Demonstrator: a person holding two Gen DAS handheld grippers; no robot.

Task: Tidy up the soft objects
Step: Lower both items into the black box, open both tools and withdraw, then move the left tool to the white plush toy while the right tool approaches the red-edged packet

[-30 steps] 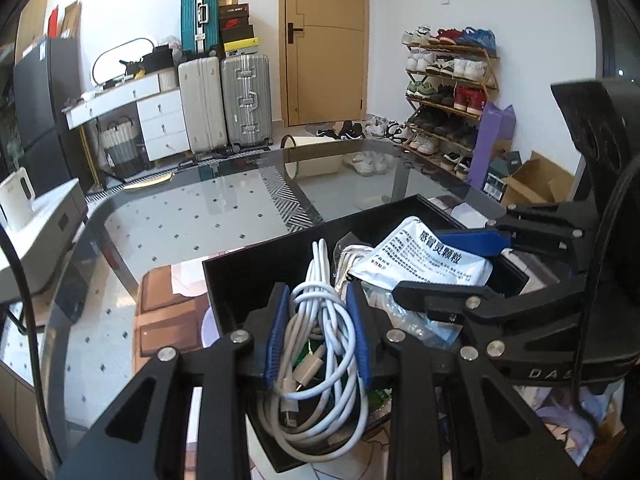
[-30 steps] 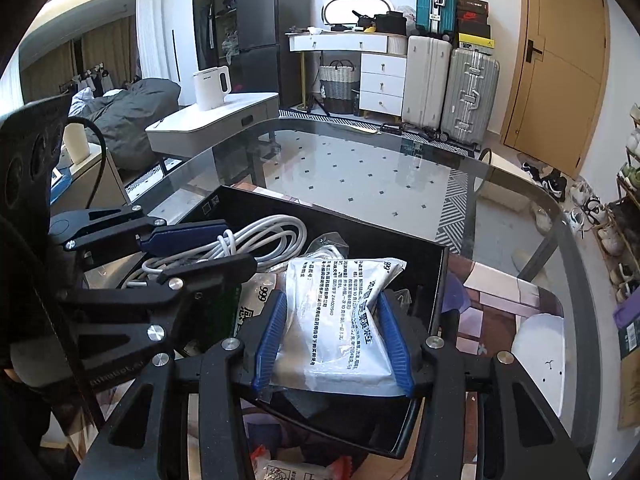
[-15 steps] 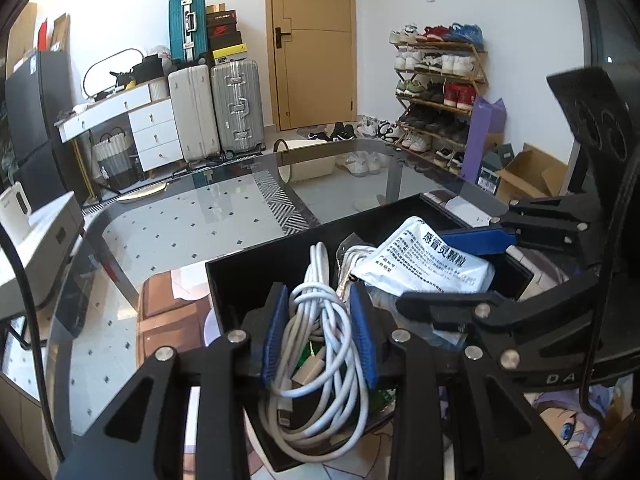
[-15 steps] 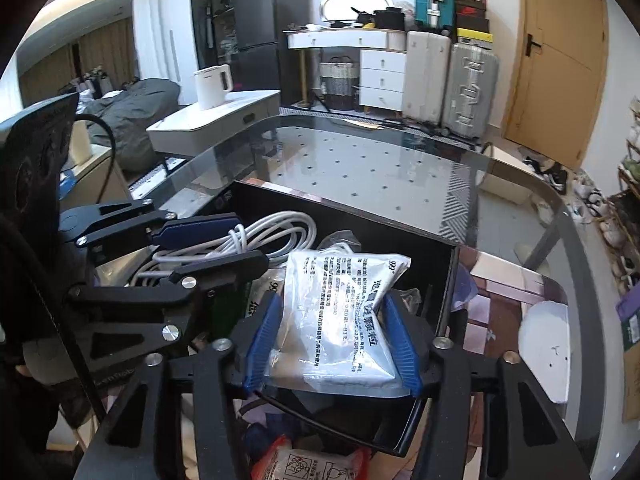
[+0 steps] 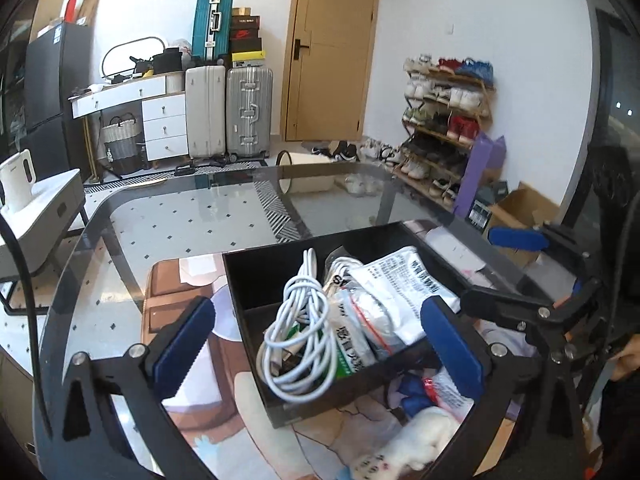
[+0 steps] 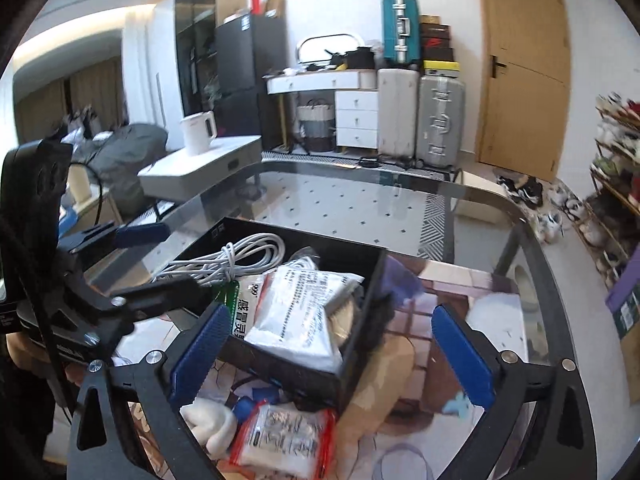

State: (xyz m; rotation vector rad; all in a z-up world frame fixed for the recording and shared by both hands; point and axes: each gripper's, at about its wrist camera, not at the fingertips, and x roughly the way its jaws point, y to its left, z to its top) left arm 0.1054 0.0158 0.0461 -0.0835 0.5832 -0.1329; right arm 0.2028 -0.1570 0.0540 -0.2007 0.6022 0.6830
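Observation:
A black open box (image 5: 256, 276) (image 6: 362, 312) stands on the glass table. In it lie a coiled white cable (image 5: 298, 332) (image 6: 236, 256) and a white printed packet (image 5: 408, 292) (image 6: 300, 312) among other sachets. My left gripper (image 5: 316, 344) is open and empty, its blue pads wide apart on either side of the box. My right gripper (image 6: 328, 352) is open and empty, held just in front of the box. A white plush toy (image 5: 416, 448) (image 6: 212, 424) and a red-edged packet (image 6: 280, 436) (image 5: 444, 392) lie on the mat in front of the box.
A printed mat (image 5: 188, 360) covers the near part of the glass table (image 5: 192, 216). The table's rounded edge runs at the left and far side. A white side table with a kettle (image 6: 198, 132), suitcases and a shoe rack stand beyond.
Both grippers have opened and drawn back. The left let go of the white cable and the right let go of the white packet; both now lie in the box.

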